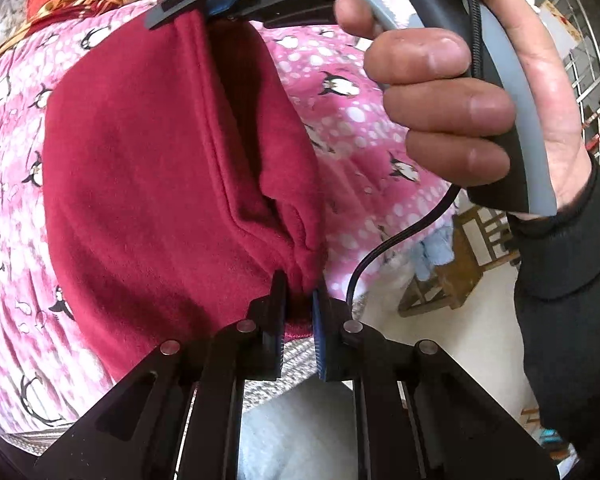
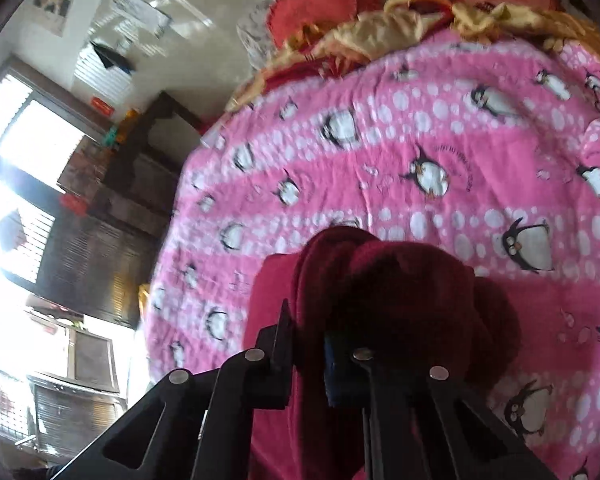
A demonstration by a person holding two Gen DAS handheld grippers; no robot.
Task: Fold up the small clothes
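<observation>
A dark red fleece garment [image 1: 148, 184] lies over a pink penguin blanket [image 1: 16, 208] on a bed. My left gripper [image 1: 299, 292] is shut on the garment's near corner. In the left wrist view my right gripper [image 1: 188, 8] is at the top, shut on the garment's far edge, held by a bare hand [image 1: 460, 92]. In the right wrist view my right gripper [image 2: 308, 332] is shut on a bunched fold of the red garment [image 2: 384, 280], which hangs over the fingers above the pink blanket [image 2: 400, 152].
Red and gold cushions and cloth [image 2: 340, 16] lie at the head of the bed. A dark cabinet [image 2: 112, 208] and bright window [image 2: 16, 168] stand left of the bed. A wooden stool [image 1: 456, 264] and a metal rack [image 1: 580, 60] stand beside the bed.
</observation>
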